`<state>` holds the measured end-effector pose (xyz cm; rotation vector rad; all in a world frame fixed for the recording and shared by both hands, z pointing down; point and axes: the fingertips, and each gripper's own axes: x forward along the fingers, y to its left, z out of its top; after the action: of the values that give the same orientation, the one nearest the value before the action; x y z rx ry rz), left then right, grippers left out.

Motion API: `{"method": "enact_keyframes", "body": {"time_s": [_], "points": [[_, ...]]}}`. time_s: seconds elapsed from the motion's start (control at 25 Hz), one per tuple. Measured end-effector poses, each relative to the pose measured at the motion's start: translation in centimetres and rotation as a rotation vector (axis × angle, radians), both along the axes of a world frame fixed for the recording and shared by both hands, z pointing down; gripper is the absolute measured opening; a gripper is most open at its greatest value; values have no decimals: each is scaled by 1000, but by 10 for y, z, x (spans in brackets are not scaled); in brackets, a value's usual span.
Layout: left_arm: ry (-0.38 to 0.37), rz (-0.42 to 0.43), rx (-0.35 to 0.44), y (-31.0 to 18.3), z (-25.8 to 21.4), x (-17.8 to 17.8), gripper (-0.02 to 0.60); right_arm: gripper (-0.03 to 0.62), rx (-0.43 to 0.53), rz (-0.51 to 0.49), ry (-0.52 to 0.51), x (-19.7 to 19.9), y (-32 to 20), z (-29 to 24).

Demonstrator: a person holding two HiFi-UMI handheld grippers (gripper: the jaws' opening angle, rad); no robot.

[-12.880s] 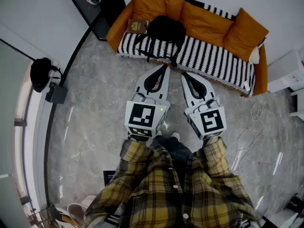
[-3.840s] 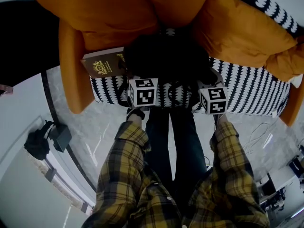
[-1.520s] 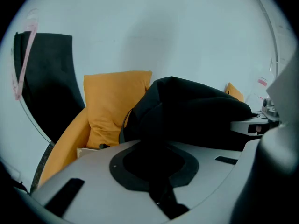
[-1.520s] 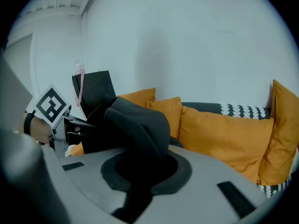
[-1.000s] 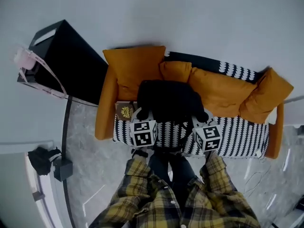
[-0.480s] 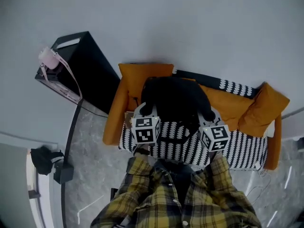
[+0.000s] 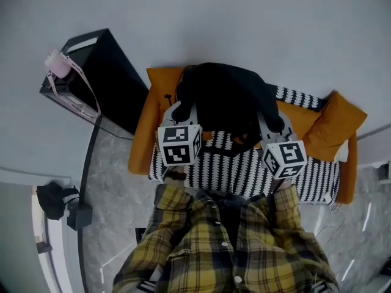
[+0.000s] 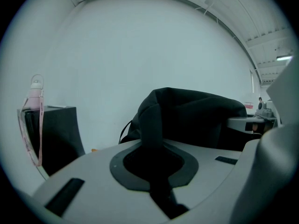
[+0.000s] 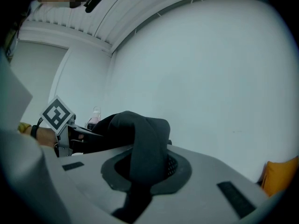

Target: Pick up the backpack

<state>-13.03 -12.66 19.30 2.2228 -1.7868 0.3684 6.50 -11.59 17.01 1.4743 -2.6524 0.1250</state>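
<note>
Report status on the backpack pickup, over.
Both shut on backpack fabric: left gripper, right gripper. It hangs between them above the sofa. Nothing seen blocking.

1. No word, number, brand or sign is legible in any of the three views.
2. The left marker cube (image 7: 179, 145) on the left gripper (image 7: 182, 107) and the right marker cube (image 7: 285, 159) on the right gripper (image 7: 269, 124) show only black-and-white square patterns, no lettering.
3. Any print on the pink bottle (image 7: 57, 64) is too small to tell.

The backpack (image 7: 226, 99) has left the sofa (image 7: 244, 171) seat and hangs raised above it. The left tool (image 7: 181, 107) and right tool (image 7: 269, 118), once free, now clamp its fabric.
</note>
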Motion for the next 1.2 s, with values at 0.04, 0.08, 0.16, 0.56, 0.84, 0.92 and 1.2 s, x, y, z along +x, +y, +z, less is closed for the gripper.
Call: {"method": "enact_keyframes", "body": {"time_s": [0.04,0.08,0.16,0.56,0.84,0.92,1.2], "points": [[-3,6,6,1,-4,1,37,48,11,2,1,0,3,-5],[-10,12,12,2,-9,1,37,48,24,3,3,0,5,-10],[-23,24,26,3,-17,2,37,48,45,2,6,1,10,-19],[-9,86,52,16,-33,18,37,48,53,35,-27,17,34,-34],[-6,107,57,19,-34,22,37,48,58,28,-39,20,39,-38],[-4,110,54,19,-33,23,37,48,53,29,-37,21,39,-37],[-5,139,35,17,-31,21,37,48,46,30,-36,19,38,-36]]}}
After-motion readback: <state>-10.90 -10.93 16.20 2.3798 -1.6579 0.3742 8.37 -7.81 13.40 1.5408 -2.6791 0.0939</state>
